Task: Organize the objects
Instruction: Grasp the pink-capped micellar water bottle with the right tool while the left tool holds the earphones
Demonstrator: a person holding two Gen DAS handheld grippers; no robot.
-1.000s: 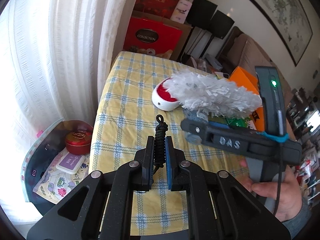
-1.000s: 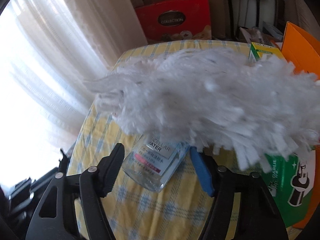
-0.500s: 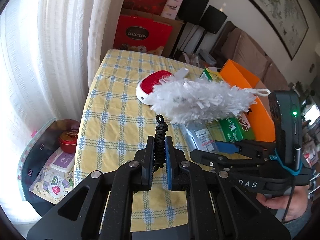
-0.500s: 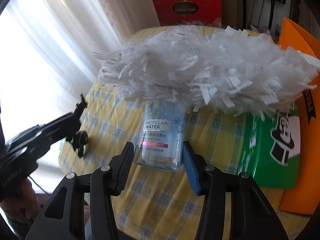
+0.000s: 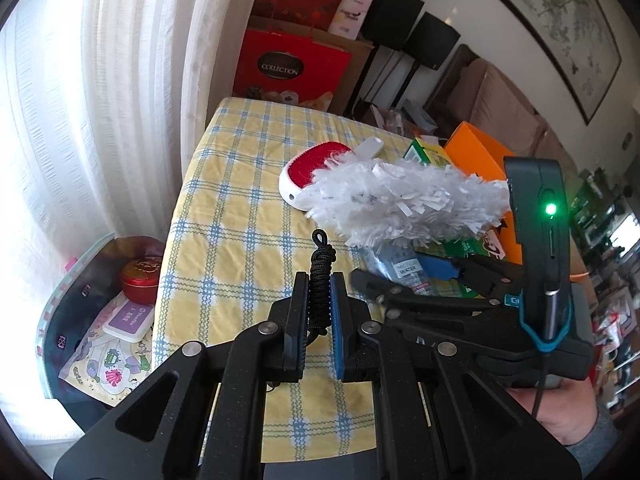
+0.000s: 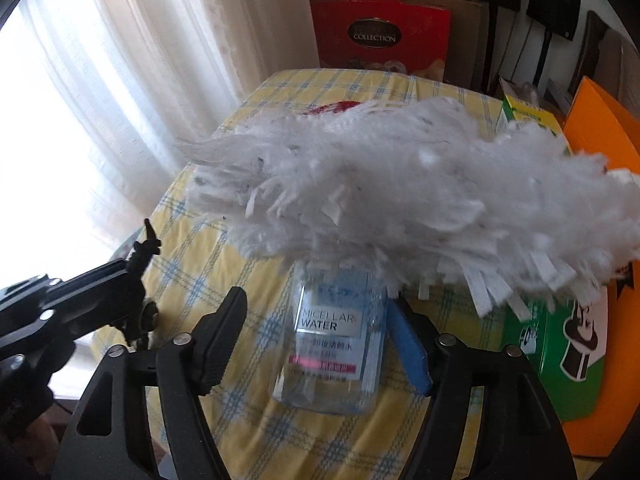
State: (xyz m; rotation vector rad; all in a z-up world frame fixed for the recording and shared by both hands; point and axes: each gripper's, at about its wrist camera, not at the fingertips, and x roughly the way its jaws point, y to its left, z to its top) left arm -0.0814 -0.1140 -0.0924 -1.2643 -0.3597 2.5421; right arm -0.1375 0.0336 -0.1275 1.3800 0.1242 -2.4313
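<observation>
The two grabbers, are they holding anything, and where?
The left gripper pinches a black cord bundle around its lower half. The right gripper is open around the micellar water bottle, not gripping it.

Black grippers (image 5: 320,312), blue pads (image 6: 410,350), silver screws.

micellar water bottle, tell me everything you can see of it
The micellar water bottle is clear plastic with pale blue liquid and a white label reading MICELLAR WATER above a pink stripe. It lies on its side on the yellow checked tablecloth, base toward the camera, its top hidden under the white fluffy duster. The right gripper is open with its fingers either side of it; contact is unclear.
</observation>
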